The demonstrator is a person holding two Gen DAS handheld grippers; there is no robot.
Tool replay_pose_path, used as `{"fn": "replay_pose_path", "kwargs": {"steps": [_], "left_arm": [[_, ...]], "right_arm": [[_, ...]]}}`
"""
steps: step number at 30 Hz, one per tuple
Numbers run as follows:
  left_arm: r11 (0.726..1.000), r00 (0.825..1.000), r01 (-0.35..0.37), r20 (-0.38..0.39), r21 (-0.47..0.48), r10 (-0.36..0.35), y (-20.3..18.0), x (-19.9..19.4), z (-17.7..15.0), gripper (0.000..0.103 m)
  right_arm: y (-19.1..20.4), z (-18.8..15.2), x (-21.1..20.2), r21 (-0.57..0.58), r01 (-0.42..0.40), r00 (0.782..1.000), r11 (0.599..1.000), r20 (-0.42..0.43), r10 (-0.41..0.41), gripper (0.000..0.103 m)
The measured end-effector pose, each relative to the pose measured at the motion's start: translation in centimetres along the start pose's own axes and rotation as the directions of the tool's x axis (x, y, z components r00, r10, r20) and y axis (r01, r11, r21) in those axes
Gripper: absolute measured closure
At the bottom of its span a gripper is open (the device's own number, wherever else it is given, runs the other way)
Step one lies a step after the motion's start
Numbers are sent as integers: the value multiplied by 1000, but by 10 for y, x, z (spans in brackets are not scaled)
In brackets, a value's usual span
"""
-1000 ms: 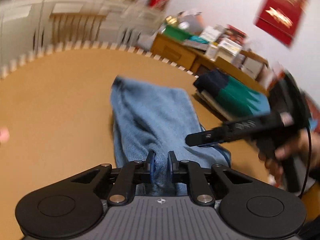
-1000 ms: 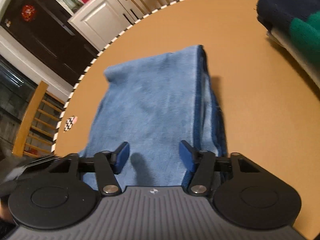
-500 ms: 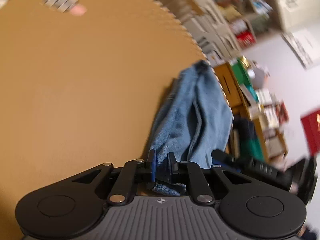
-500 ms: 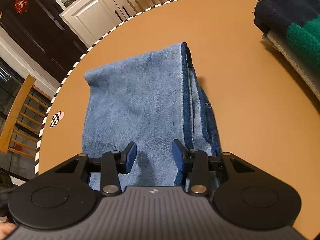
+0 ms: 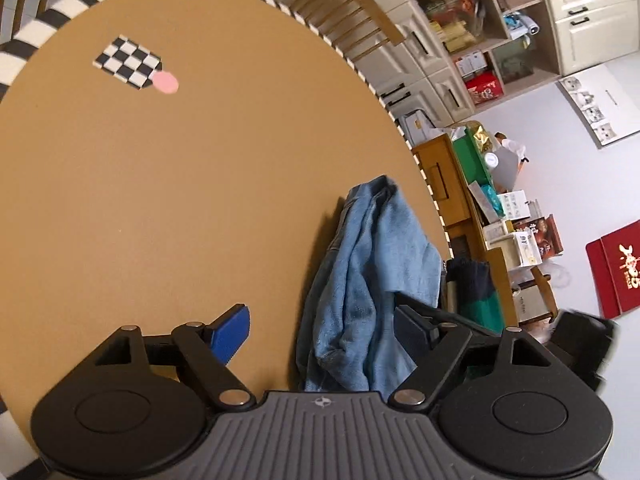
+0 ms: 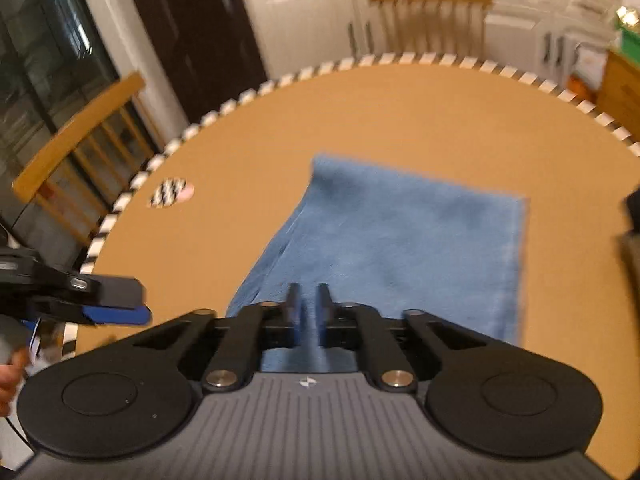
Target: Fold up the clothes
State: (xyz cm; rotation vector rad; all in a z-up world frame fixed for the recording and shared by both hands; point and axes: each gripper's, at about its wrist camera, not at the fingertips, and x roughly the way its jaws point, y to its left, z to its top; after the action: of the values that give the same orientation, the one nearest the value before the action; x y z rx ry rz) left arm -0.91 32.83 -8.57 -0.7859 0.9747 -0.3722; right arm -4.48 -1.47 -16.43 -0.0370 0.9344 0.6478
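Blue jeans lie folded on the round tan table. My right gripper is shut on their near edge, with denim pinched between the pads. In the left wrist view the jeans rise in a bunched fold just right of centre. My left gripper stands open around their near end; its blue pad is off the cloth and holds nothing. From the right wrist view the left gripper sits at the table's left rim, beside the jeans.
A checkered marker with a pink dot lies on the table near its striped edge. A folded navy and green sweater sits beyond the jeans. Wooden chairs stand around the table, with cabinets and shelves behind.
My left gripper has opened and let go of the jeans. My right gripper, open before, has shut on the jeans' near edge and swung to face across the table.
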Motion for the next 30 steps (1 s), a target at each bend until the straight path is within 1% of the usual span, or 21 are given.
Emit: {"fn": "replay_pose_path", "kwargs": {"steps": [2,3,5,8,12,13,14,17,19,21,22,23,24,25,26,28,30], "left_arm": [[1000,1000,7,-9,-5,-7,-2,-2,-3,22],[1000,1000,11,-13,-7,-11,-3,-3,-5,22],[1000,1000,16,-21,-11,-17,-5,-4,-8,22],[1000,1000,-6,-29,14,6,-11,-3,-10,22],[999,999,-4,-32,45,6,-15,-4,-6,22],[998,999,-6,-33,62,8,-18,-4,-5,22],[997,999,-10,-33,77,12,-19,-5,-6,22],[995,999,-11,-38,99,15,-24,-1,-6,22],[995,999,1,-52,96,4,-29,4,-5,22],[992,998,21,-65,123,-13,-43,11,3,20],[989,997,35,-69,143,-25,-52,16,8,18],[984,997,49,-71,168,-38,-62,22,15,17],[978,996,61,-73,198,-47,-74,33,23,16],[969,996,67,-77,238,-50,-88,48,32,16],[957,995,73,-91,282,-49,-100,66,39,16],[927,992,81,-116,366,-41,-124,104,54,18],[909,992,39,-126,414,15,-137,140,67,22]], "right_arm": [[11,2,9,-50,-35,999,998,-2,35,101],[18,2,13,-71,-58,998,996,-18,57,101],[14,1,11,-39,-68,998,997,-17,67,102],[7,-1,5,23,-77,997,997,-8,77,103],[-3,-4,-3,105,-89,996,990,6,88,95],[-7,-6,-9,96,-59,998,994,13,58,91],[-10,-7,-17,78,-19,1000,997,20,18,91],[-18,-23,-2,67,27,999,997,-44,-24,92],[-17,-31,4,23,23,1000,999,10,-23,92],[-25,-28,-10,98,-6,1000,995,3,6,90],[-33,-27,-22,167,-21,1000,986,26,16,87],[-42,-29,-38,224,-26,997,974,78,9,80],[-48,-31,-52,244,-23,993,970,117,-5,75],[-53,-34,-60,245,-14,992,969,127,-18,67],[-55,-37,-64,238,2,994,971,107,-28,66],[-50,-45,-60,176,19,998,984,52,-28,67],[-41,-54,-50,110,42,999,993,11,-44,67]]}}
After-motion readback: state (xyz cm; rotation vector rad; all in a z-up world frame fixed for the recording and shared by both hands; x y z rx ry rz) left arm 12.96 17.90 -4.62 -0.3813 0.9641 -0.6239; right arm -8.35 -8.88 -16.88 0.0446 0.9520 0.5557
